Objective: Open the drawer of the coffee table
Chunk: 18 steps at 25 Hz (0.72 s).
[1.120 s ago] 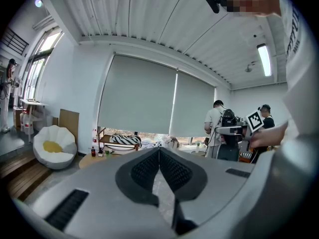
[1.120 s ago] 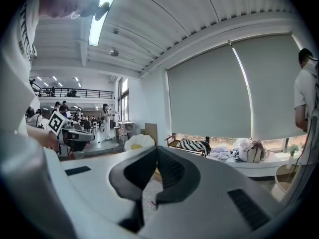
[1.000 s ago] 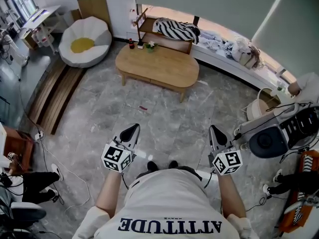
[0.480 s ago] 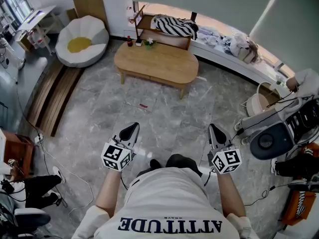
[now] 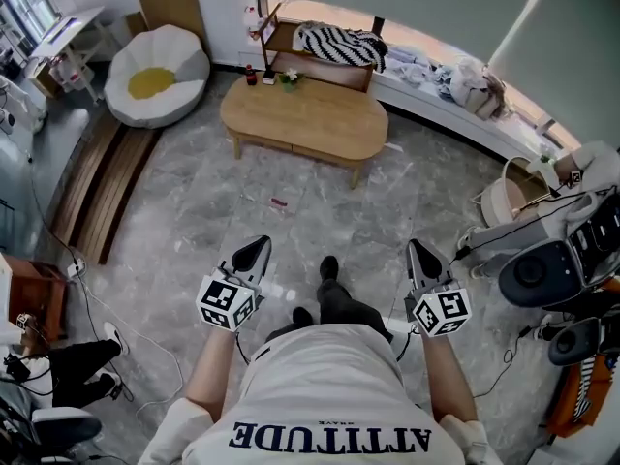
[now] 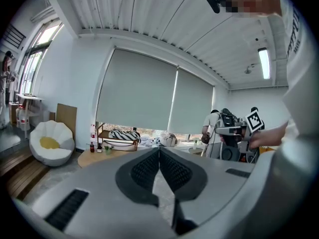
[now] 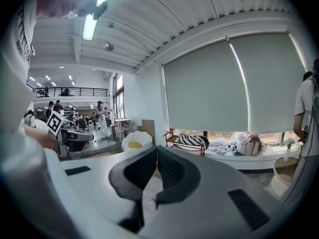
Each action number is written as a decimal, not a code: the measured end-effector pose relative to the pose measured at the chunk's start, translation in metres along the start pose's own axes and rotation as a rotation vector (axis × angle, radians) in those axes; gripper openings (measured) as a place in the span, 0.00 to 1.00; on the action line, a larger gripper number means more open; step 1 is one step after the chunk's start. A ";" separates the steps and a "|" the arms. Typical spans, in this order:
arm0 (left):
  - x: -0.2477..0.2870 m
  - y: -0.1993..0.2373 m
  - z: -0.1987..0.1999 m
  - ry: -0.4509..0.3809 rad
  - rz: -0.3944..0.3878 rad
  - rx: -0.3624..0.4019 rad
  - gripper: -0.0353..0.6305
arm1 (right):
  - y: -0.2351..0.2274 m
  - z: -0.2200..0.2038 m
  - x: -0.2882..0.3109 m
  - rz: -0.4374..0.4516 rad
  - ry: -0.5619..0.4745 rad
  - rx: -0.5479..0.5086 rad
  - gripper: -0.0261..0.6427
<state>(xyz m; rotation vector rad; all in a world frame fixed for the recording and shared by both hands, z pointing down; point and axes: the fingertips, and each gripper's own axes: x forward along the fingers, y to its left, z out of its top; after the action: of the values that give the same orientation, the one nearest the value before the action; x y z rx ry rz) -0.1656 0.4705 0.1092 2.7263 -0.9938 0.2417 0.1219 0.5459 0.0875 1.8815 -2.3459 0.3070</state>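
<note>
Head view puts your left gripper [image 5: 254, 253] and right gripper [image 5: 418, 252] side by side above the floor. Each gripper view shows its jaws clenched pad to pad on nothing. The bench [image 5: 305, 119] you want, the oval wooden coffee table, stands well ahead of both sets of jaws, roughly centred between them. Its drawer probably sits in the near side rail, but no front or pull can be made out from here.

If you arrive with the jaws clenched, you will knock the drawer front instead of gripping it, so part one pair before contact. If you tug hard, the bench may slide, and the small bottles [image 5: 252, 77] and plant [image 5: 290, 81] that seem to stand on its far-left edge could tip. A loose cable [image 5: 136, 329] lies left of your left jaws, near your feet, and could catch a foot.

Grey marble floor [image 5: 232, 197] lies ahead of the jaws, with a red scrap [image 5: 279, 202] on it. A white egg-shaped cushion [image 5: 155, 74] sits far left. Beyond the bench is a shelf with a striped cloth [image 5: 337, 48]. Black equipment [image 5: 533, 274] stands right of the right jaws.
</note>
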 end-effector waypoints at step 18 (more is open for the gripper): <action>0.128 0.066 0.032 0.034 0.062 -0.013 0.08 | -0.088 0.019 0.147 0.080 0.022 0.034 0.07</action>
<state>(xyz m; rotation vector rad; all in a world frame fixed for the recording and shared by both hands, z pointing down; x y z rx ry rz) -0.1092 0.3341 0.1185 2.6736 -1.0677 0.2898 0.1762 0.3839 0.1086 1.7922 -2.4200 0.3756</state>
